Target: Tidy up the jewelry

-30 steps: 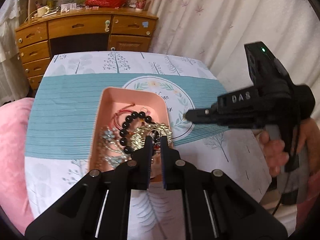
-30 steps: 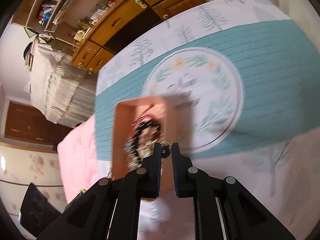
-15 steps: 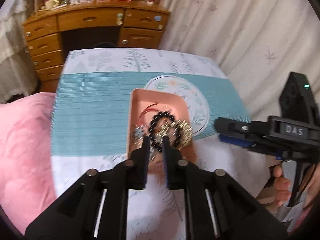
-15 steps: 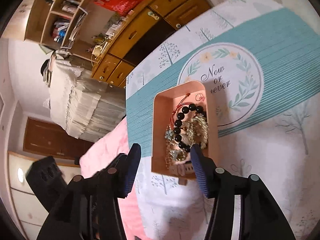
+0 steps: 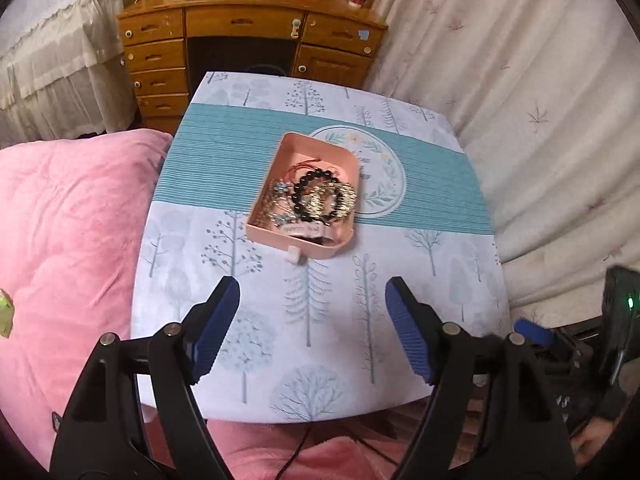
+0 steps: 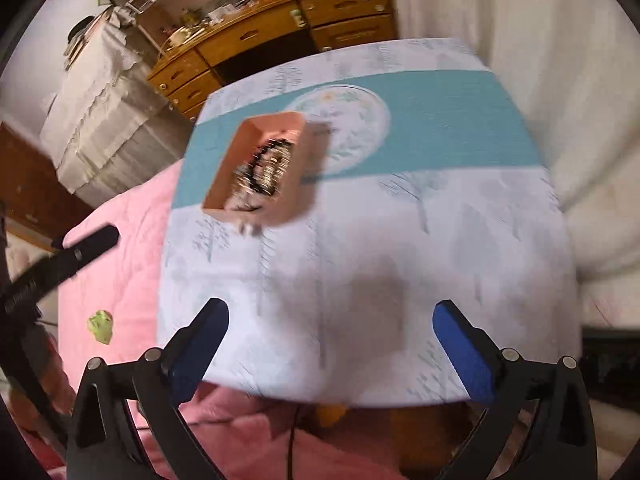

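Fingers (image 5: 232, 320) of both grippers opening, empty, over bare cloth near tray (image 5: 262, 236), seemingly mid-table.

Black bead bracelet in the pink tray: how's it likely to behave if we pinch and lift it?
The black bead bracelet is probably floppy: separate round beads in a loop, so it would sag from one pinch point. It lies tangled against the gold bracelet and a red cord in the pink tray, so neighbours may drag along. Glossy round beads could slip between pads.

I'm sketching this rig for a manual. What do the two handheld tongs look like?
Both the left tongs and the right tongs are matte black, with angular triangular cut-outs, silver pivot screws and ribbed blue pads. The right unit's body carries a green light, and a thin black cable trails below.
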